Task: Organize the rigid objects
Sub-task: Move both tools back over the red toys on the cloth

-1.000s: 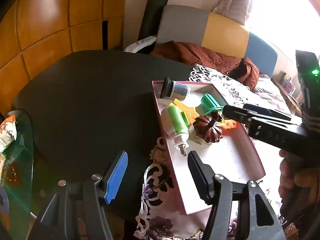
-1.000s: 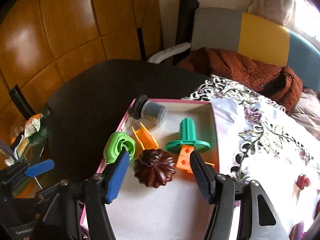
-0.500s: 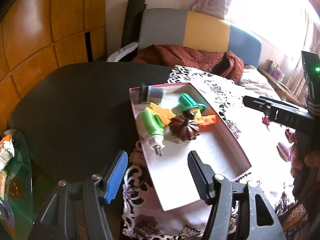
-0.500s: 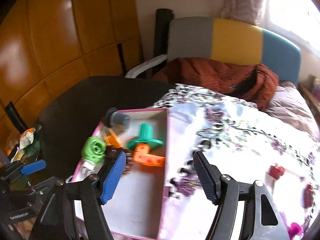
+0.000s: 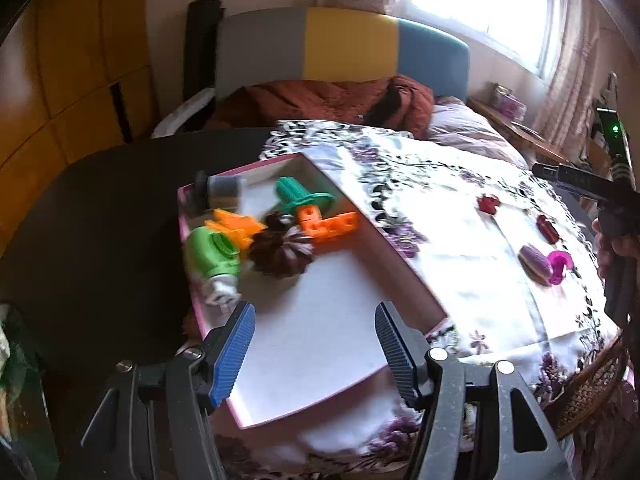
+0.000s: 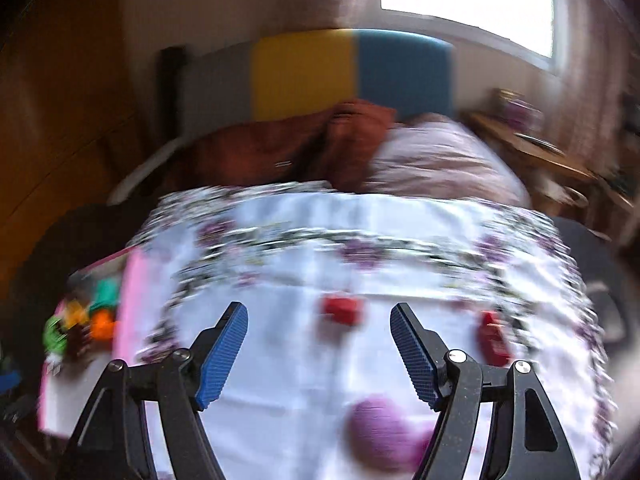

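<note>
Now — left gripper (image 5: 312, 344) spread, empty | right gripper (image 6: 318, 354) opening, empty — over tablecloth (image 6: 360, 248)

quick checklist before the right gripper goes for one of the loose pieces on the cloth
1. Right gripper empty: ok, nothing between its fingers, jaws opening.
2. Left gripper empty and clear of the toys: ok, open over a bare part of the pink box.
3. Targets visible on the floral cloth: ok, two red pieces, a purple piece and a magenta piece.
4. Nearest target lined up: cannot tell, right wrist view is blurred.
5. Room left in the box: ok, near half bare.
6. Pieces' shapes for grip: cannot tell.
</note>
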